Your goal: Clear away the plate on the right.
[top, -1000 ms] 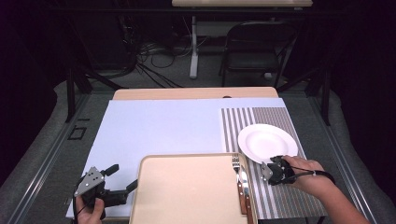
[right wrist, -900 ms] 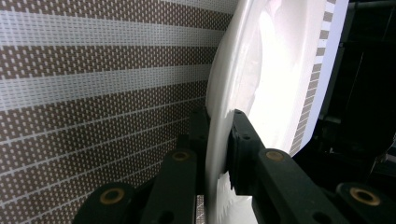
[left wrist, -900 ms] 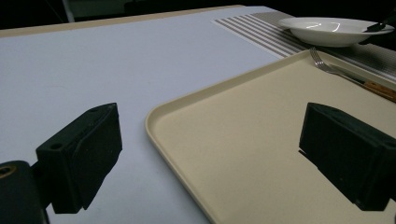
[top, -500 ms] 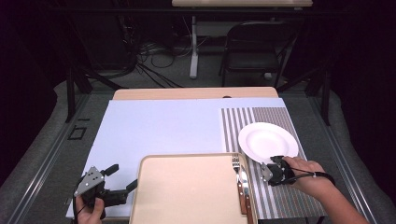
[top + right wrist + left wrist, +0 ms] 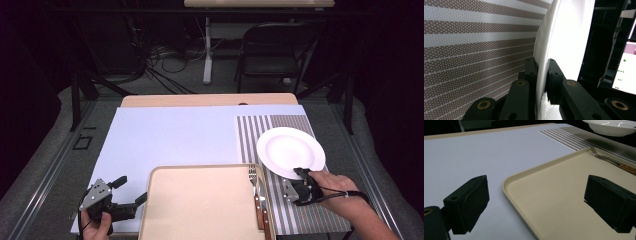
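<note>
A person's right gripper (image 5: 301, 176) pinches the near rim of a white plate (image 5: 290, 150), its two black jaws pressed on either side of the thin edge at the plate's six o'clock. In the right gripper view (image 5: 541, 75) the rim of the plate (image 5: 566, 37) runs straight up between the jaws, one pad under it and one over it, with the striped weave behind. The plate sits on the striped placemat (image 5: 260, 125) at the right of the pale blue table cover (image 5: 170, 135), toward three o'clock from the table's middle.

A beige tray (image 5: 200, 205) lies at six o'clock on the table, its right edge overlapping the placemat. Along that right side rest a fork (image 5: 253, 175) and a wooden-handled knife (image 5: 261, 215), lying lengthways from twelve to six o'clock, just beside each other and to the nine o'clock side of the right gripper.

The left gripper (image 5: 132, 192), held in the person's left hand (image 5: 95, 222) at about seven o'clock, has its jaws spread wide with nothing between them. The left gripper view (image 5: 536, 205) shows the tray's (image 5: 554, 202) rounded corner lying in the gap between the open jaws, the tray untouched, with the fork (image 5: 599, 155) and the plate (image 5: 611, 126) farther off toward one o'clock.
</note>
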